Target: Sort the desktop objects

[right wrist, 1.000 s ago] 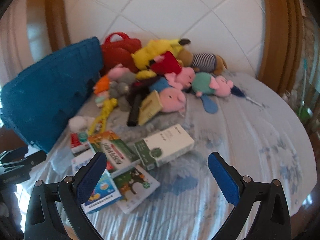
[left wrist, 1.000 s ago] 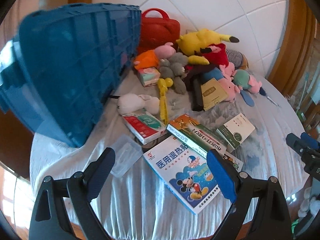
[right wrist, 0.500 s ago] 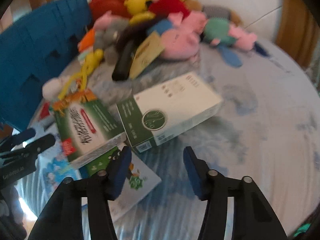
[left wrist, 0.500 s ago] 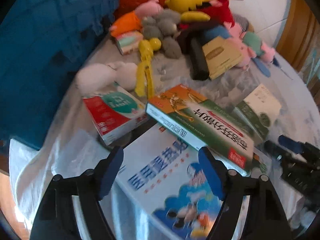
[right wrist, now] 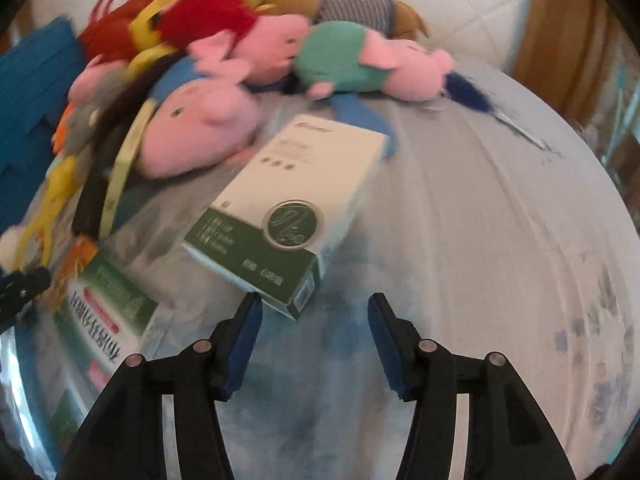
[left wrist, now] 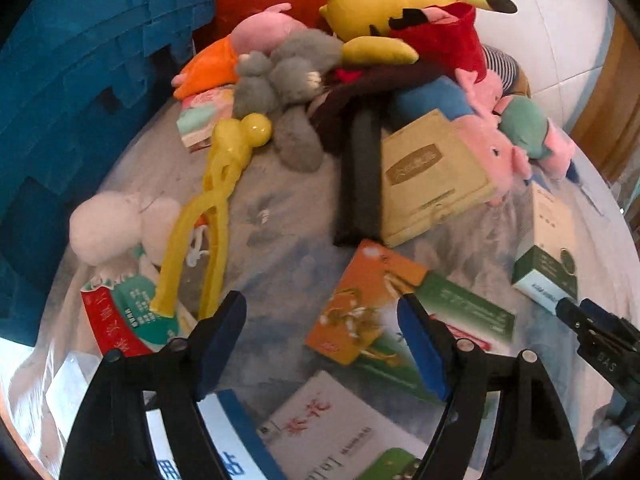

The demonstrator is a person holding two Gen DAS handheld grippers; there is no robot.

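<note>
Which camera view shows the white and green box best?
The right wrist view: the white and green box lies near the middle, top face visible. The left wrist view shows it only small at the right edge.

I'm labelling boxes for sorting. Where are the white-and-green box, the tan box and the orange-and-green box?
white-and-green box (right wrist: 292, 200): right wrist view, top face.
tan box (left wrist: 428, 176): left wrist view, top face, right of its label.
orange-and-green box (left wrist: 368, 300): left wrist view, orange end.
</note>
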